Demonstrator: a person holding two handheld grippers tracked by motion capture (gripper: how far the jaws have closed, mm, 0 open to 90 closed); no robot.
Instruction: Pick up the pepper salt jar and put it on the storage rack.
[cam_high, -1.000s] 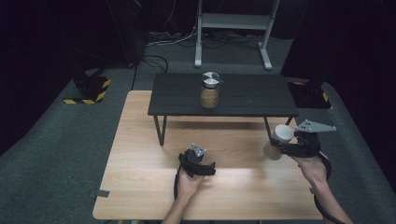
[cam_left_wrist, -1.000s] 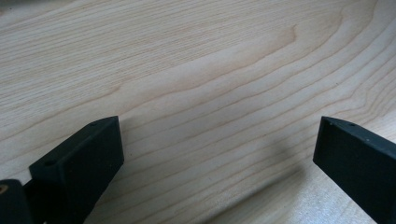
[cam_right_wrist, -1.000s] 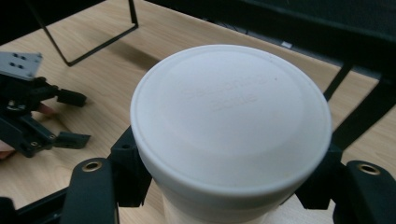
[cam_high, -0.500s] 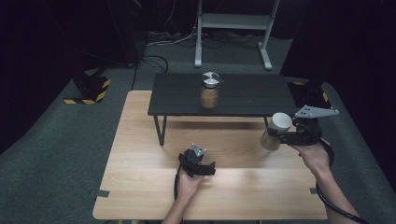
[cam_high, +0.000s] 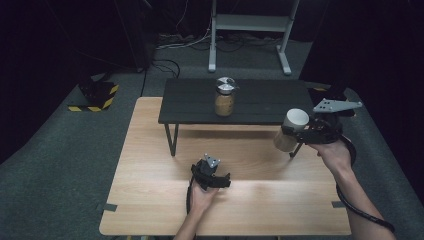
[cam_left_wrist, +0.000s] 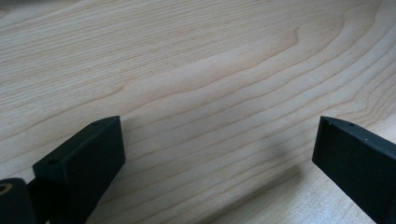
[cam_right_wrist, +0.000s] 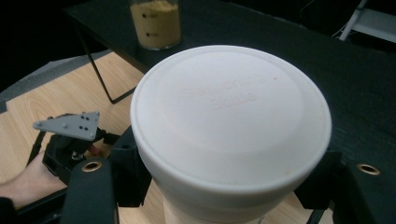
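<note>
Two jars: one white-lidded jar, one metal-lidded jar of tan powder. Two grippers: a left gripper and a right gripper. One wooden counter. One low black shelf. One grey metal stand behind. One yellow-and-black striped block on the floor.

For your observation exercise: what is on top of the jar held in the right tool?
A white lid caps the jar clamped in the right tool. The lid hides the jar's mouth and its inside, so any contents cannot be seen from above.
</note>
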